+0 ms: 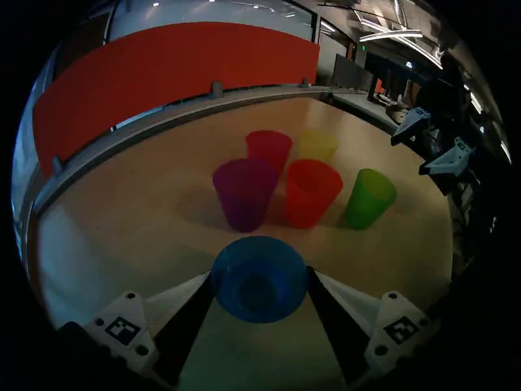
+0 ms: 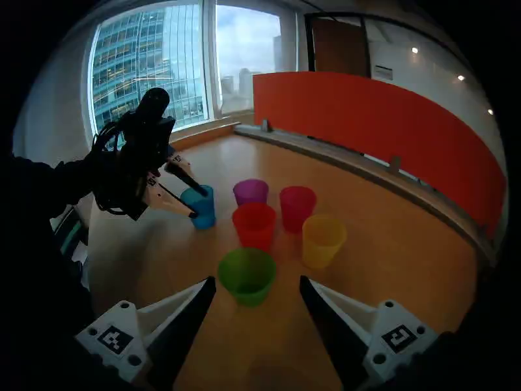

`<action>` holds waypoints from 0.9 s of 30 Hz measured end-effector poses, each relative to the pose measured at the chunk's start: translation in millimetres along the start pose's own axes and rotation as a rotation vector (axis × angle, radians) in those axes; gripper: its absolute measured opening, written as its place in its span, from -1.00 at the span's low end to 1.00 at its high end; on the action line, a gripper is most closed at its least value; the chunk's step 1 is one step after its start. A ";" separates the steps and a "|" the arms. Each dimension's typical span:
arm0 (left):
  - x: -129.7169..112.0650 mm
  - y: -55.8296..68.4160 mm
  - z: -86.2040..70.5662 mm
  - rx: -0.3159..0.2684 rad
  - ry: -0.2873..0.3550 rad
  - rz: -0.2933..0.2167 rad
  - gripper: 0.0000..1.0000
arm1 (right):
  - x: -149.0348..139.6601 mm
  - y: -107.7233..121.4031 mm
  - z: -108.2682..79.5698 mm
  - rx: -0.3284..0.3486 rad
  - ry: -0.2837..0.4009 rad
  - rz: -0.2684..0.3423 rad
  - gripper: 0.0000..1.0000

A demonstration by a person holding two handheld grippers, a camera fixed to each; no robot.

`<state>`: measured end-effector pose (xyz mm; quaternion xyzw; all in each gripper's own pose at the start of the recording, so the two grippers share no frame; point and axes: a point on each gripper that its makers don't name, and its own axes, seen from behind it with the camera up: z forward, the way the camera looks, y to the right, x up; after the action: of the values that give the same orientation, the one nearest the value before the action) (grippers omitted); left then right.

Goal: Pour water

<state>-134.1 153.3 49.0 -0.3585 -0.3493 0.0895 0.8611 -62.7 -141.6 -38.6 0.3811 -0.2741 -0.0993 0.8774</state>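
Just before the orange cup (image 1: 312, 192), on the table (image 1: 150, 215): blue cup (image 1: 260, 287), translucent, tapered, long axis vertical, mouth up, pinched on both sides by the left gripper (image 1: 260, 277). Left of the orange cup, purple cup (image 1: 245, 193); behind it, pink cup (image 1: 268, 148) and yellow cup (image 1: 317, 146); right of it, green cup (image 1: 369, 197). Right gripper (image 2: 256, 280): fingers spread wide, green cup between the tips, untouched.

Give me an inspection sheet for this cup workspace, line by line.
Surface: wooden table, bare around the cups.
Job's things: blue cup, purple cup, red cup, pink cup, yellow cup, green cup, all upright; water cannot be told.
Clutter: nothing seen.
Grippers: left gripper shut on the blue cup; right gripper open, green cup between its fingertips.
Cables: dark cable loop on the left gripper's body.
Surroundings: red partition along the table edge; windows onto high-rises.
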 end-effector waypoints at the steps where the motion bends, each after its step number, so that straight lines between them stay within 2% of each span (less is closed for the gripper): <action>1: 0.4 -0.8 0.0 0.004 0.001 0.002 0.89 | -0.1 0.3 0.3 0.000 0.000 0.000 1.00; 8: 0.7 -1.7 -0.6 0.011 -0.006 0.009 0.80 | -0.7 0.7 2.2 0.002 -0.003 -0.001 1.00; 18: 1.4 -3.8 -2.4 0.017 -0.002 0.006 0.79 | -3.8 -2.8 7.4 0.007 -0.013 -0.005 1.00; 27: 8.0 -7.1 -10.4 0.027 0.017 0.007 0.79 | -11.0 -7.1 16.3 0.009 -0.032 -0.020 1.00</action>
<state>-121.9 145.6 52.9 -0.3488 -0.3393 0.0940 0.8686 -80.7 -152.3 -39.0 0.3863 -0.2849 -0.1129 0.8700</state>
